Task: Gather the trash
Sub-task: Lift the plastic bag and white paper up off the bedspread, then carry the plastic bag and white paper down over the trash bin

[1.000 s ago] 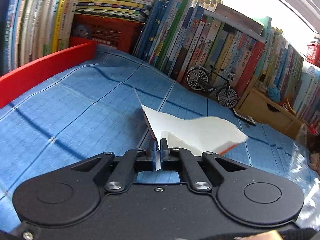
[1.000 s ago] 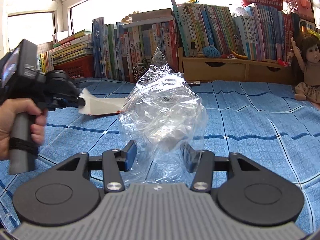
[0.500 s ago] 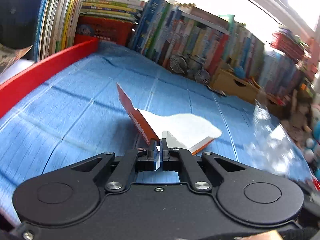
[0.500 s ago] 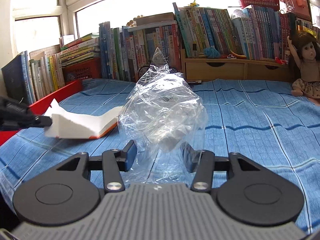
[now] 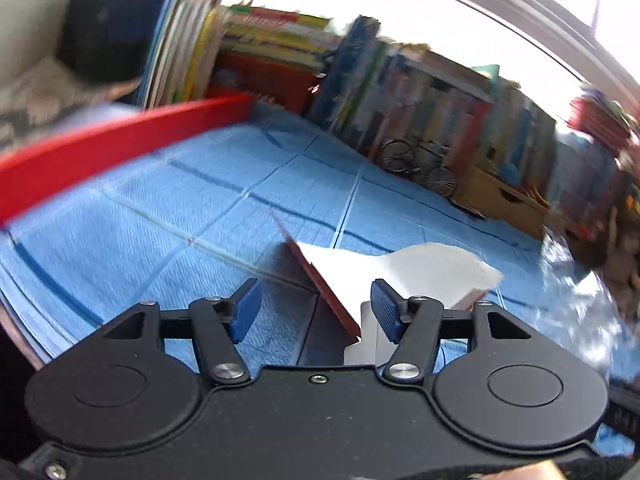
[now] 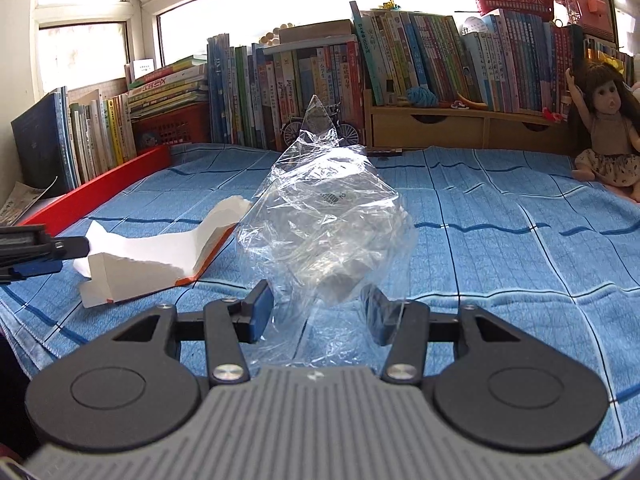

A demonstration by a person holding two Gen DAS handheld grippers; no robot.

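Observation:
A torn white card scrap with an orange edge (image 5: 400, 272) lies on the blue checked cloth (image 6: 500, 220). Its near corner sits between the jaws of my left gripper (image 5: 314, 300), which are opening and no longer pinch it. The right wrist view has the same scrap (image 6: 160, 256) resting flat, with the left gripper (image 6: 60, 258) at its left end. My right gripper (image 6: 318, 308) is shut on a crumpled clear plastic bag (image 6: 328, 216), which stands upright between the blue pads. That bag shows as a blurred shine (image 5: 576, 308) at the right of the left wrist view.
A red board (image 6: 100, 192) borders the cloth on the left. Rows of books (image 6: 320, 80) line the back, with a model bicycle (image 6: 320, 130) and a wooden drawer box (image 6: 440, 128) in front. A doll (image 6: 608, 136) sits at the far right.
My left gripper's jaws have parted and let go of the card scrap, which now rests on the cloth further left. The right gripper still holds the bag.

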